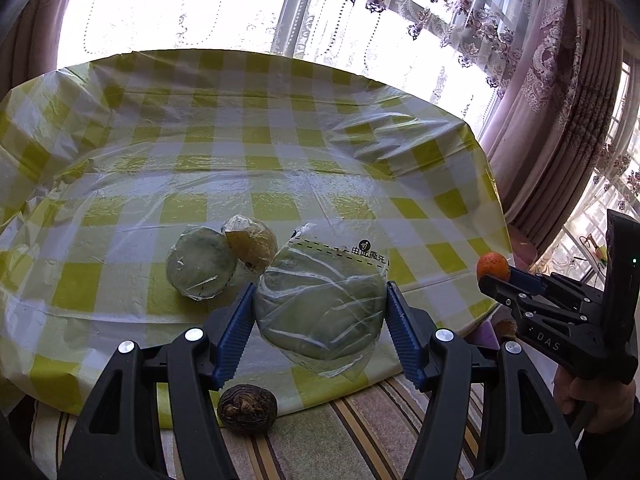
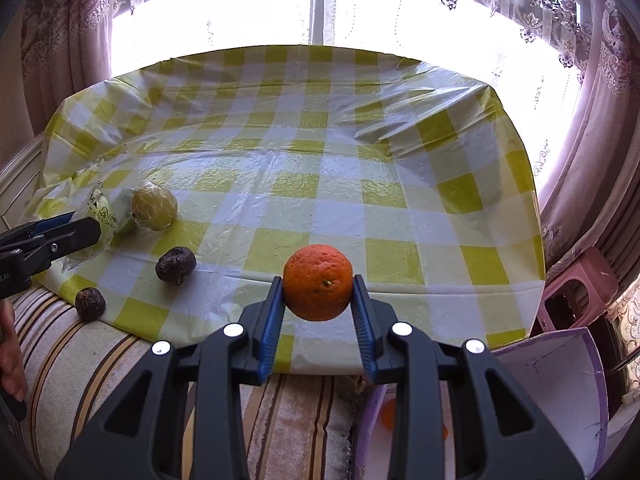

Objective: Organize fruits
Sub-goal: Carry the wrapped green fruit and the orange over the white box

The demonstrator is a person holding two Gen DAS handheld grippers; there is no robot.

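My left gripper (image 1: 320, 304) is shut on a green fruit in a clear plastic bag (image 1: 320, 304), held above the near edge of the checked table. Two more wrapped fruits, one green (image 1: 200, 266) and one yellowish (image 1: 252, 244), lie just beyond it. A dark wrinkled fruit (image 1: 247, 408) sits at the cloth's front edge. My right gripper (image 2: 318, 300) is shut on an orange (image 2: 318, 280), lifted over the table's near edge; it also shows at the right of the left wrist view, orange (image 1: 493, 266) in its tips. Two dark fruits (image 2: 176, 265) (image 2: 90, 303) lie at the left.
The yellow-and-white checked plastic cloth (image 2: 320, 160) covers the table below a curtained window. A striped cushion (image 2: 80, 360) lies in front. A purple container (image 2: 560, 380) with something orange inside stands at the lower right, a pink stool (image 2: 576, 292) beside it. A person's hand (image 1: 596, 404) holds the right gripper.
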